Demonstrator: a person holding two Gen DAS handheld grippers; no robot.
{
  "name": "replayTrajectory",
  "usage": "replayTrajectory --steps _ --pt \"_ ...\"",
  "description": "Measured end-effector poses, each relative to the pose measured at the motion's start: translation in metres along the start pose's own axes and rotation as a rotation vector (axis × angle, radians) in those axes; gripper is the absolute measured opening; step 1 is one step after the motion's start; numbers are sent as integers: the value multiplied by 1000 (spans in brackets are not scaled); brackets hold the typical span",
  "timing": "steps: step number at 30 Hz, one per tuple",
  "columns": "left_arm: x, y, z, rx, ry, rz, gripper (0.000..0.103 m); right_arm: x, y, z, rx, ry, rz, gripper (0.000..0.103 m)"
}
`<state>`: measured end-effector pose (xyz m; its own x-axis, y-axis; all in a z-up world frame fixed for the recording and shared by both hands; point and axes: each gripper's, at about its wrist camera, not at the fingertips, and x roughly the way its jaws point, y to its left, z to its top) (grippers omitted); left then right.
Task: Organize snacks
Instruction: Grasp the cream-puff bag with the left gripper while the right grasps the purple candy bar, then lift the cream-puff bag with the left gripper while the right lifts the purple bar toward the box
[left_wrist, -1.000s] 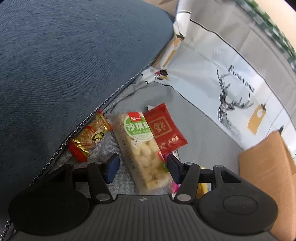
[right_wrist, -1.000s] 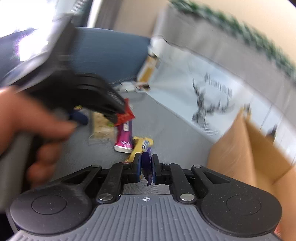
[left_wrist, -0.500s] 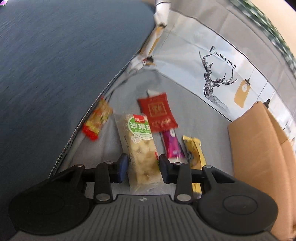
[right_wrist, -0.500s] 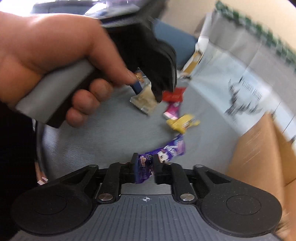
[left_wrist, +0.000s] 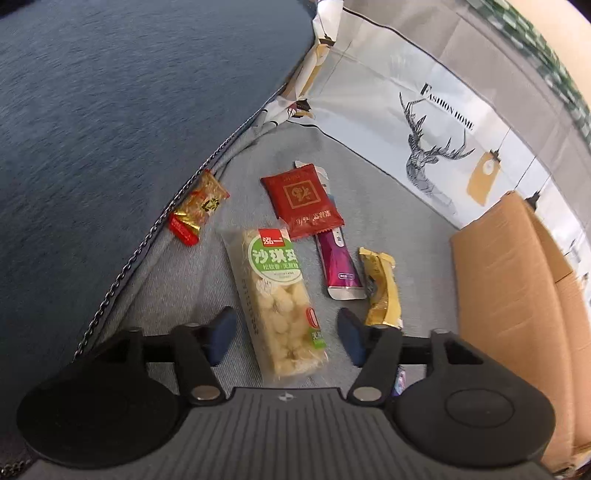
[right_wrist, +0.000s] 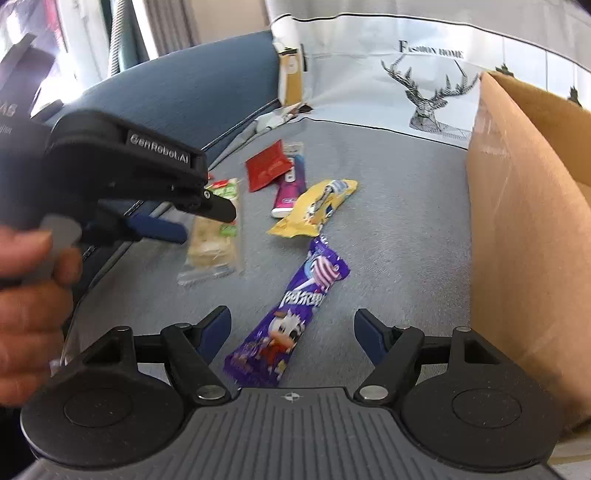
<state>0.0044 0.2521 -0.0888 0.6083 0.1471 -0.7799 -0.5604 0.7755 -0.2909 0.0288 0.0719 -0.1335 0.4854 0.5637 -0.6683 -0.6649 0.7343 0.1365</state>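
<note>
**Purple wrapper released, both sets of fingers parted**

Released since the earlier frame: purple snack packet (right_wrist: 291, 314), lying flat on grey sofa seat (right_wrist: 399, 236) beside cardboard box (right_wrist: 524, 229), between spread right gripper (right_wrist: 293, 332) fingers. Left gripper (left_wrist: 283, 334) fingers spread astride clear rice-crisp packet (left_wrist: 277, 295).

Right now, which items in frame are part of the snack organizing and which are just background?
Job:
purple candy pack
yellow pack
rice-puff bar
red sachet
magenta stick pack
red-gold candy
cardboard box
left tool and right tool, both open

Background:
blue cushion
deer-print cover
</note>
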Motion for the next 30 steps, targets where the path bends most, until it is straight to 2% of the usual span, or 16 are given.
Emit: replayTrajectory --steps 8,10,11,12,14,17,19,21,25,29,30 --pt "19 -8 1 52 0 58 71 0 0 -2 -27 -35 -65 73" --pt "20 -11 0 76 -7 66 71 -1 -2 -2 -31 -36 -65 65" --pt "21 -13 0 88 -7 69 71 0 -2 -2 -33 -28 -60 53" --pt "21 -14 -1 100 -7 73 71 3 -2 -3 -33 -11 -48 38" --pt "21 -16 -2 121 -7 83 71 5 -1 -5 -33 21 -8 27" --pt "21 -17 -4 145 -3 101 65 4 10 -9 -110 29 -7 19" --pt "19 -16 -5 154 -1 103 48 1 16 -12 -168 36 -28 18" --pt "16 -14 -5 153 4 102 41 -3 21 -14 -207 49 -62 18" --pt "1 -11 -7 126 10 55 40 -12 22 -18 -210 80 -126 18" --pt "-11 -15 -22 123 66 -28 40 -18 19 -18 -183 84 -108 21" --pt "-14 -19 -27 134 76 -36 40 -18 19 -18 -179 79 -103 27"
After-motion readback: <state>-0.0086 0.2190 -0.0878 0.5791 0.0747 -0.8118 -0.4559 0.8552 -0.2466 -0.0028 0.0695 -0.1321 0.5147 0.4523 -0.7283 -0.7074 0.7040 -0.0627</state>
